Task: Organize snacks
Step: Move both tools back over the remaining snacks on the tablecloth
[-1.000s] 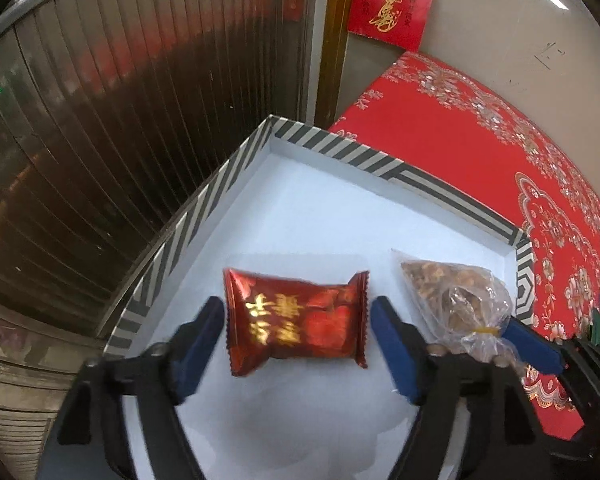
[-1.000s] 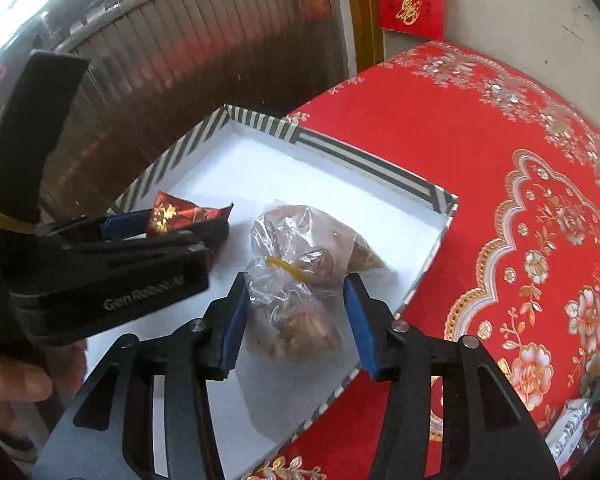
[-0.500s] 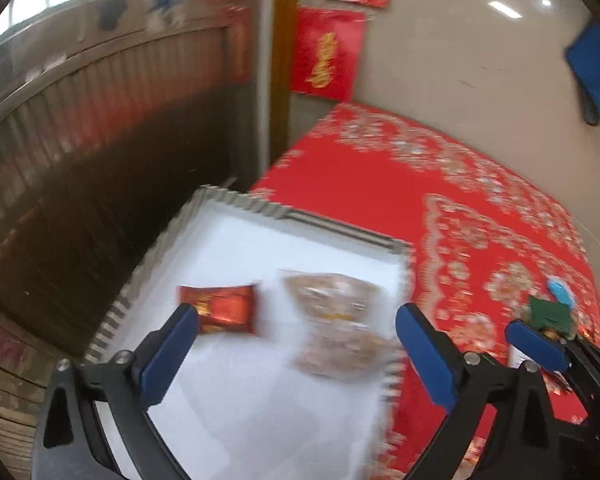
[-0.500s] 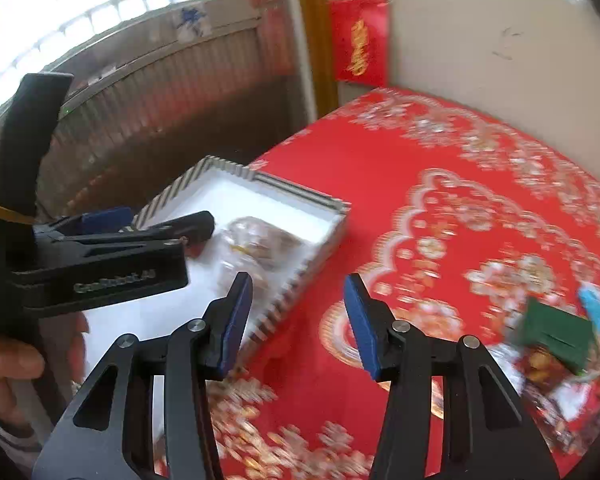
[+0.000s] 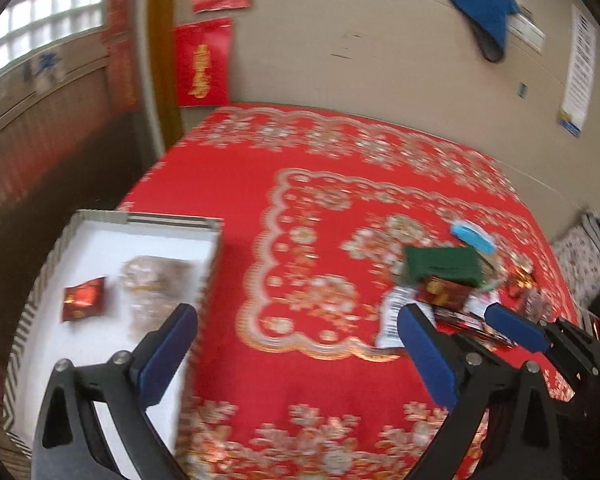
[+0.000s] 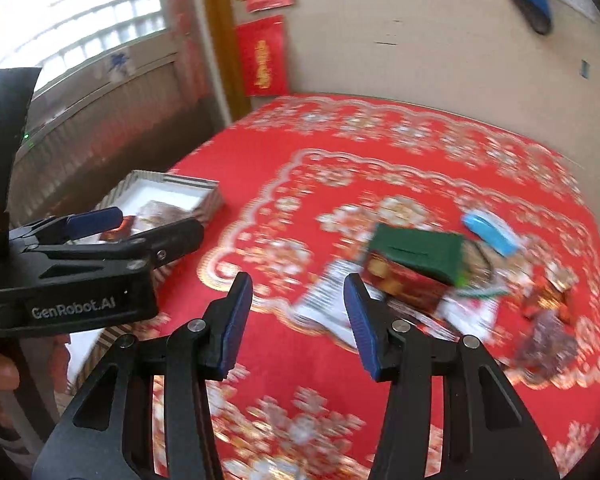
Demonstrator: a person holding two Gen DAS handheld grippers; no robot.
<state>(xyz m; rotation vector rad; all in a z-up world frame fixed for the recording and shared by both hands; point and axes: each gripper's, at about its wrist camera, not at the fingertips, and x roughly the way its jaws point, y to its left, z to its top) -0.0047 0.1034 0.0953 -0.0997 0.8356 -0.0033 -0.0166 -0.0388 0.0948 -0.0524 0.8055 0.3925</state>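
Note:
A striped-rim white box [image 5: 140,220] stands at the table's left, holding a red candy packet [image 5: 83,297] and a clear bag of brown snacks [image 5: 156,280]. It also shows in the right wrist view [image 6: 168,184]. A pile of loose snacks lies at the right: a green box [image 6: 416,250], a red packet [image 6: 404,284], a white packet [image 6: 328,300], a blue packet [image 6: 490,232]. My left gripper [image 5: 296,344] is open and empty above the tablecloth. My right gripper [image 6: 298,316] is open and empty, near the white packet.
A red patterned tablecloth [image 5: 332,208] covers the table. A beige wall [image 5: 380,40] with red hangings stands behind. Metal shutters [image 5: 40,152] are at the left. The left gripper body [image 6: 80,272] sits at the left of the right wrist view.
Both grippers let go of the snacks in the box, pulled back and swung right toward the snack pile. The candy packet and bag stay in the box.

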